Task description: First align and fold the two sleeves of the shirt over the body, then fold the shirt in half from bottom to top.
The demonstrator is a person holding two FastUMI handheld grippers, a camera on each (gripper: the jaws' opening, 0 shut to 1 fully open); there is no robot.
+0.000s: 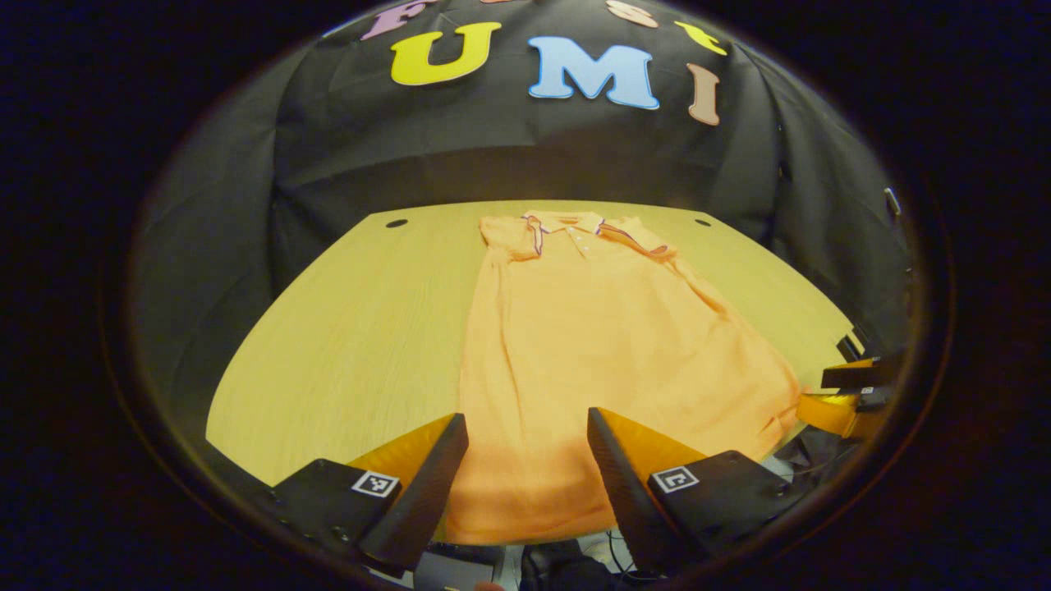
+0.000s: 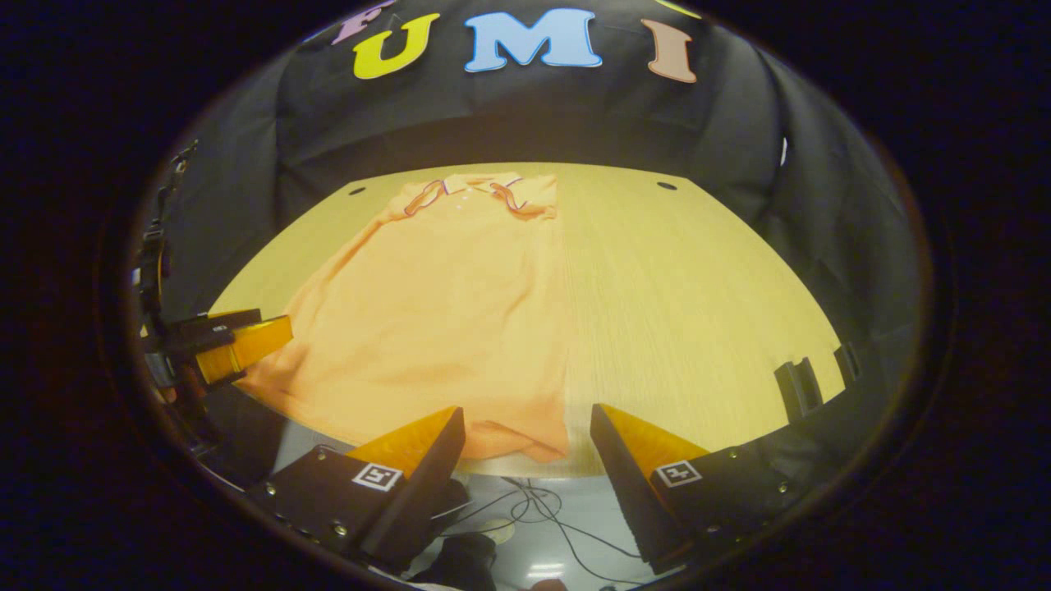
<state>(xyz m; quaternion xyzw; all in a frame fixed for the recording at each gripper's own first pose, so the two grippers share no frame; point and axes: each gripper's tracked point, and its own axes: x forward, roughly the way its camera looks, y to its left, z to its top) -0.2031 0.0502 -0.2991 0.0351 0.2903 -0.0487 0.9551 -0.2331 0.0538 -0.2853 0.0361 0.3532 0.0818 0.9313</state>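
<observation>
now the orange shirt [image 1: 591,361] lies flat on the yellow table [image 1: 345,328], collar far away, sleeves tucked in and the bottom edge hanging over the near side. the left gripper [image 1: 525,468] and right gripper [image 2: 525,460] both hover with jaws wide and empty, so i think each should pinch a bottom corner and lift both evenly up to the collar

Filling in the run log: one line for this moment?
shirt: flat on table, sleeves folded in | left tool: open | right tool: open | bottom fold: pending

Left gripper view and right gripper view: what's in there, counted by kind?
Orange polo shirt: 1
Wooden table: 1
Grippers: 2, the left gripper and the right gripper, both with fingers apart
Cables under the table edge: count unclear
Total: 4, cables aside
</observation>
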